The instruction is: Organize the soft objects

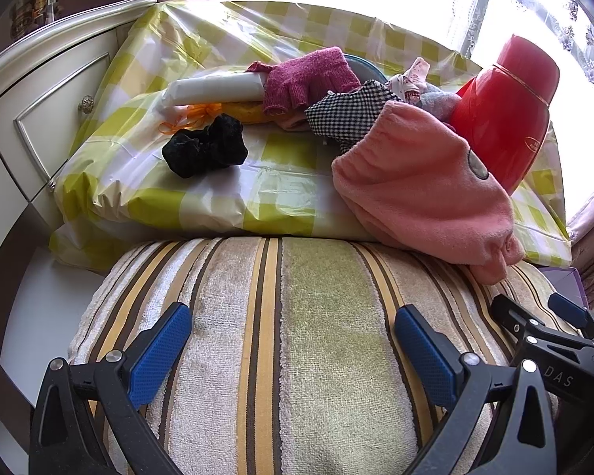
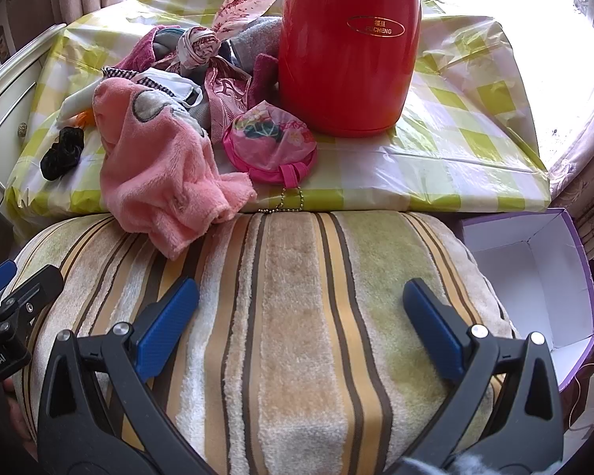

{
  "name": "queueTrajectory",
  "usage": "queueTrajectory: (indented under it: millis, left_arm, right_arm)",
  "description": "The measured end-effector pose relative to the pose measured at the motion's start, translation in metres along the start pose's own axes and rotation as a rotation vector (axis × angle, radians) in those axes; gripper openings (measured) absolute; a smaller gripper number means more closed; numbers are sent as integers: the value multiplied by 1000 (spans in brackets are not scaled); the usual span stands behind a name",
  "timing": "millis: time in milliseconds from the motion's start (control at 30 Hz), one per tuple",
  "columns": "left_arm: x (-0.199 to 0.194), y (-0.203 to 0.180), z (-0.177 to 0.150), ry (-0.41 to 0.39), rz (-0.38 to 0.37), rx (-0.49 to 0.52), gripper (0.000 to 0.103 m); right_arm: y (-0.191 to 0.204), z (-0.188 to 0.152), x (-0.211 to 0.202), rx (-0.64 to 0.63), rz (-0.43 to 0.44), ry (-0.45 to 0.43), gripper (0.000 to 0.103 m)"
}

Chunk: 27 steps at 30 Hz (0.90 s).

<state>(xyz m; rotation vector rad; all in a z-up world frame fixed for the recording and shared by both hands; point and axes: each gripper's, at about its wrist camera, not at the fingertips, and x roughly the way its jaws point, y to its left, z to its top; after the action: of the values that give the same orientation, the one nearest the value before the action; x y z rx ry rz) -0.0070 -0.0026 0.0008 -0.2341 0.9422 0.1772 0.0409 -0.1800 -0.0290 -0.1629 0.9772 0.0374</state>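
Fingers of left gripper (image 1: 293,340) and right gripper (image 2: 301,312) spread wide over striped towel (image 1: 297,316), holding nothing; pink fleece cloth (image 2: 158,170) at ten o'clock, on table (image 2: 455,150).

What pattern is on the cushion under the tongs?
The cushion has lengthwise stripes: cream, yellow, green and thin brown. It shows best in the right wrist view.

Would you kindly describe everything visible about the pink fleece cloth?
The pink fleece cloth is soft, plush and salmon-coloured, with a gathered elastic-looking edge and a grey-white embroidered patch outlined in dark stitching. It lies crumpled and draped over the front edge of the checked plastic table cover, its lower end hanging onto the striped towel cushion. Its upper part rests against the pile of other fabrics. Neither gripper touches it.
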Motion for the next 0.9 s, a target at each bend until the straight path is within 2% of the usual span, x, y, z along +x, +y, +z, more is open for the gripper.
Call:
queueTrajectory:
  millis: [900]
  left_arm:
    - [0,-2,-1,-1,3,-2,103]
  right_arm:
    - [0,-1,0,1,0,-2,103]
